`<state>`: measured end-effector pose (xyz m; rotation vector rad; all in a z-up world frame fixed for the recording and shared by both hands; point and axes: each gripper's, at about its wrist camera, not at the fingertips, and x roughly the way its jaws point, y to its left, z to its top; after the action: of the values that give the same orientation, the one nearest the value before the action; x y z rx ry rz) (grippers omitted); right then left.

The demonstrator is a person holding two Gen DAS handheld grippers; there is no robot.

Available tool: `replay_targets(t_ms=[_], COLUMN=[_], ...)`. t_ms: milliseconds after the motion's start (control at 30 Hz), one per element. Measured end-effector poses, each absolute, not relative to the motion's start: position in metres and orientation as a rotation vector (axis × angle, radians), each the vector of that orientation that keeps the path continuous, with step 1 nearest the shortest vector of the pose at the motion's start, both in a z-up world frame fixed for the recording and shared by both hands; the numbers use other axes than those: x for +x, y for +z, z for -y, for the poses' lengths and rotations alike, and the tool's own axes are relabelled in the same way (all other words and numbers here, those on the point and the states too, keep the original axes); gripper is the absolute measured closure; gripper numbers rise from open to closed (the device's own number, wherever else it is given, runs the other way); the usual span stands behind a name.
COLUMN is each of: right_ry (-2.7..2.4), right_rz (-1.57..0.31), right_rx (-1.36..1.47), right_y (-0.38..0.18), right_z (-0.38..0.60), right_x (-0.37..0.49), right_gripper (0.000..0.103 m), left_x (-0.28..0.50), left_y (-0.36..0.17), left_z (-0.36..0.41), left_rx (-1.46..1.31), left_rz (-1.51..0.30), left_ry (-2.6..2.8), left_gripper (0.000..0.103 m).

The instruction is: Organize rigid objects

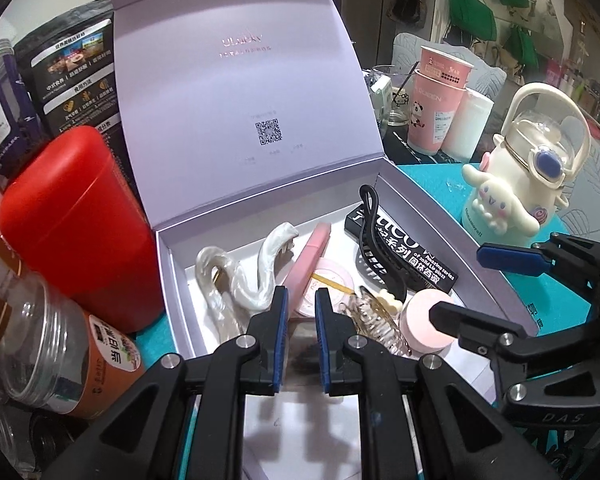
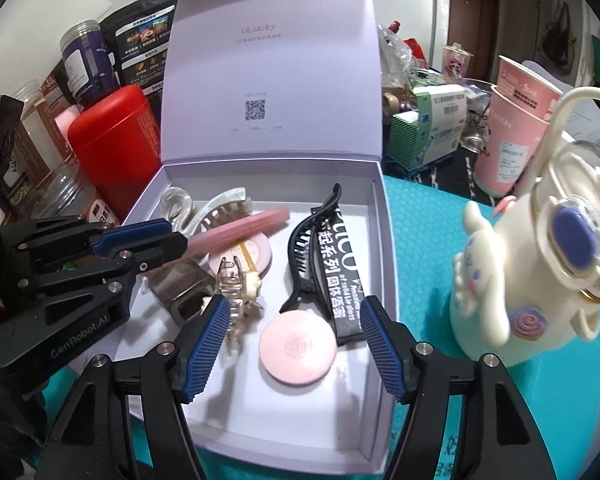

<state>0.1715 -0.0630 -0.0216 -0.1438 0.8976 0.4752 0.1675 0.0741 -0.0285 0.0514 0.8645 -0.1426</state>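
Red canister: smooth matte plastic with a rounded top, parked upright just beside the box's left wall, among clear ribbed jars; storage clutter, apparently outside the sorting.

Gift box: pale lilac rigid card, hinged lid propped upright so the white tray lies open for loading. It sits on the teal desk and serves as the collecting place for the hard items.

Left claw: blue ribbed pads drawn close with nothing between them, hanging over the tray's near left part, seemingly idle.

Contents, left to right:
- pearly white wavy hair claw, glossy resin, toothed, against the back wall
- pink stick case, slim, laid diagonally across a round pink tin
- clear toothed hair clip, translucent plastic
- round pink compact, flat, matte, embossed lid, lying loose
- black banana clip, curved comb teeth
- black lip-gloss carton, long and printed, along the right wall.

Right claw: pads spread wide above the compact, touching nothing; likely a release just made.

Cinnamoroll bottle: cream plastic, domed clear lid, loop handle, standing on the desk right of the box, not yet packed.
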Motion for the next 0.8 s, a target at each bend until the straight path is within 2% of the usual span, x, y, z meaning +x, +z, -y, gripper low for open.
replay_targets(t_ms=[367, 433, 467, 500, 533, 800], right_ry=[0.457, 0.455, 0.454, 0.453, 0.452, 0.436], right_rz=[-0.884, -0.883, -0.883, -0.882, -0.882, -0.872], right_rx=[-0.132, -0.129, -0.127, -0.125, -0.124, -0.115], right_y=[-0.011, -0.010, -0.009, -0.009, -0.009, -0.006], right_z=[0.070, 0.072, 0.073, 0.073, 0.074, 0.082], right_x=[0.158, 0.155, 0.154, 0.153, 0.152, 0.144], right_gripper=[0.035, 0.035, 0.035, 0.035, 0.035, 0.034], left_x=[0.156, 0.154, 0.153, 0.151, 0.149, 0.143], left_y=[-0.021, -0.020, -0.020, -0.020, -0.019, -0.016], left_z=[-0.078, -0.079, -0.080, -0.080, -0.082, -0.088], left_rx=[0.044, 0.042, 0.042, 0.040, 0.032, 0.019], left_rz=[-0.850, -0.849, -0.847, -0.844, -0.832, -0.825], left_ry=[-0.114, -0.108, -0.106, -0.103, -0.105, -0.084], left_gripper=[0.089, 0.084, 0.064, 0.023, 0.001, 0.000])
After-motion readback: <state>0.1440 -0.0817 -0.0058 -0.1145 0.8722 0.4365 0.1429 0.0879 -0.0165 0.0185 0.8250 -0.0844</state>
